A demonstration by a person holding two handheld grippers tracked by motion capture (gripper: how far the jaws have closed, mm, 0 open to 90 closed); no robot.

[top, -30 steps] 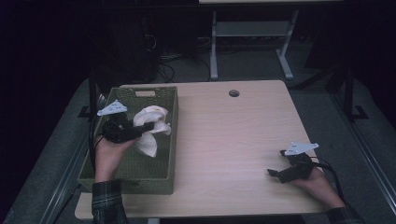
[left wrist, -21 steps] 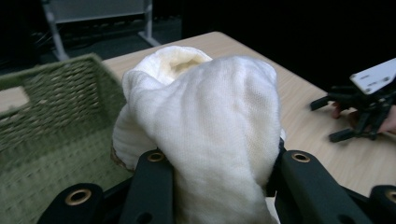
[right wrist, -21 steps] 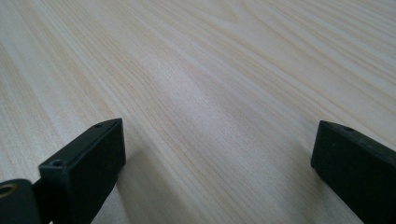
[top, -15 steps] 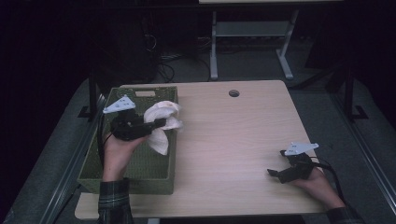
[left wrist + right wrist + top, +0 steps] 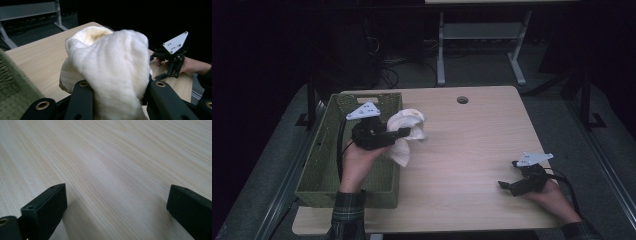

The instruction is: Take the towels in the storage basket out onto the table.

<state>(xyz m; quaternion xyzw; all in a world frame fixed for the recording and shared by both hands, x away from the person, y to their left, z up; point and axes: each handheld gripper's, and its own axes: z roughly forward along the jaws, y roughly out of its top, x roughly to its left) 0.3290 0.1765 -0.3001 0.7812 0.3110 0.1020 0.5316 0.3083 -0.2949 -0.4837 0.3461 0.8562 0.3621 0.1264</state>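
Note:
A crumpled white cloth (image 5: 409, 131) hangs above the right rim of the green woven basket (image 5: 319, 167), partly over the wooden table (image 5: 472, 145). My left gripper (image 5: 398, 134) is shut on it. In the left gripper view the cloth (image 5: 112, 65) bulges up between both black jaws and hides their tips. My right gripper (image 5: 507, 186) rests low on the table near the front right, held by a hand. Its jaws stand wide apart in the right gripper view, open (image 5: 117, 202) over bare wood (image 5: 112, 157). The left gripper view also catches the right gripper (image 5: 163, 75) farther off.
A round cable hole (image 5: 462, 100) sits near the table's far edge. Behind the table stand a white desk frame (image 5: 482, 45) and cables on the dark floor. The basket takes up the table's left side.
The left gripper has carried the cloth up out of the basket and rightward, past its right rim. The right hand and its gripper have stayed still.

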